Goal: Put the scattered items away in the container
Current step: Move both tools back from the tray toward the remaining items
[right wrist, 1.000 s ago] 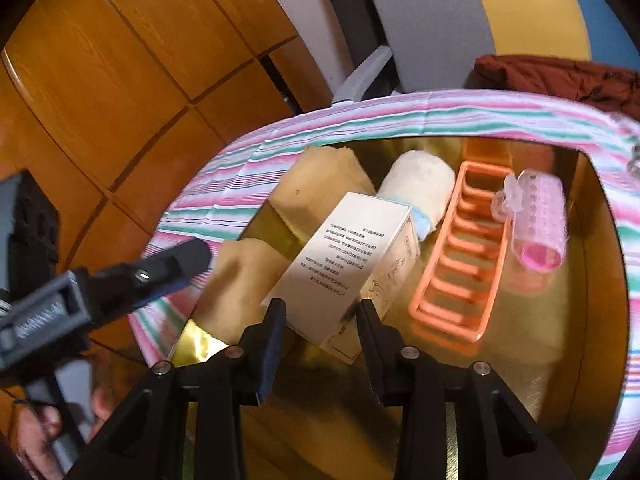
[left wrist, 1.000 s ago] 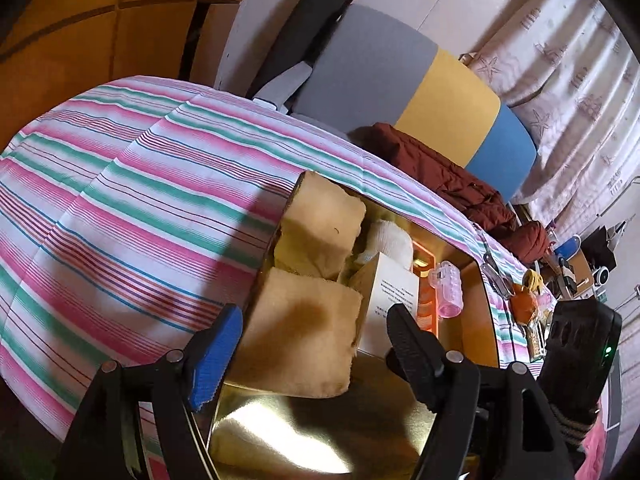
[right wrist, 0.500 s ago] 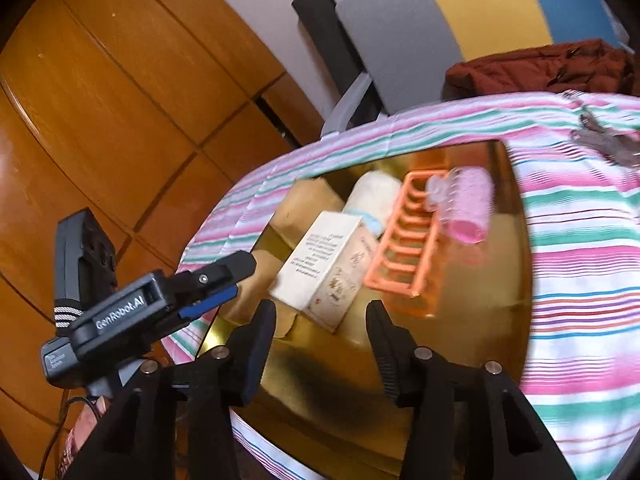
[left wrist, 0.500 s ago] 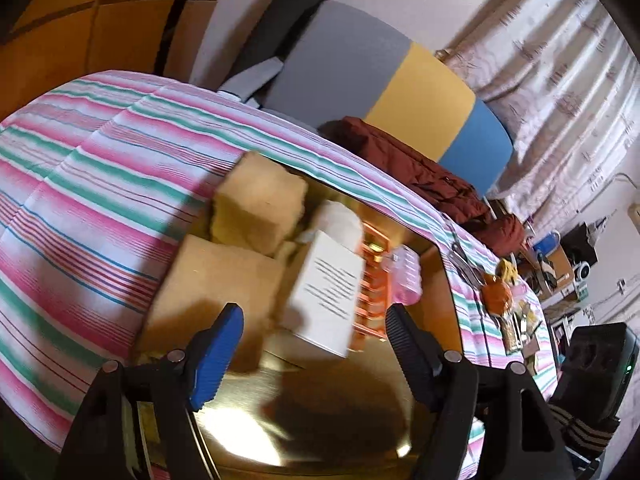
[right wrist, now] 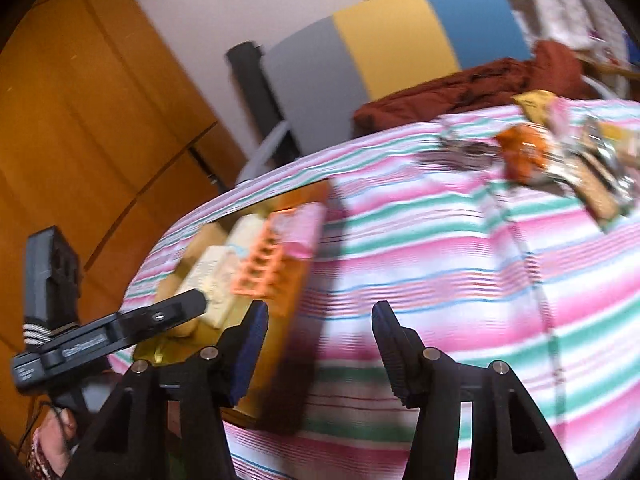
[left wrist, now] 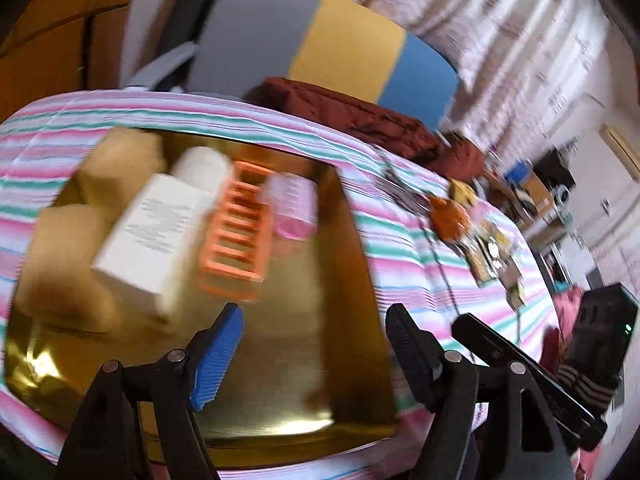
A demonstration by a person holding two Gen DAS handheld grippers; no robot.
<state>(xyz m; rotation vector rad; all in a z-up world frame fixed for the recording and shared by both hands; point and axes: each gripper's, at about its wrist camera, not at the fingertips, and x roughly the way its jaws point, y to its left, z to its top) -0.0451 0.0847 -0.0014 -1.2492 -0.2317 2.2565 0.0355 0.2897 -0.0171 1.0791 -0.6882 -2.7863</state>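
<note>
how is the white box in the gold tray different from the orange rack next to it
The white box is a solid closed carton with small print on its top; the orange rack is an open frame of slats. The box looks bulkier and taller, the rack flatter. Both lie side by side in the gold tray, neither held by a gripper.

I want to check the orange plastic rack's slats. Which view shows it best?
The left wrist view: the orange plastic rack lies near centre in the gold tray, seen from above. The right wrist view shows it small, blurred and foreshortened.
</note>
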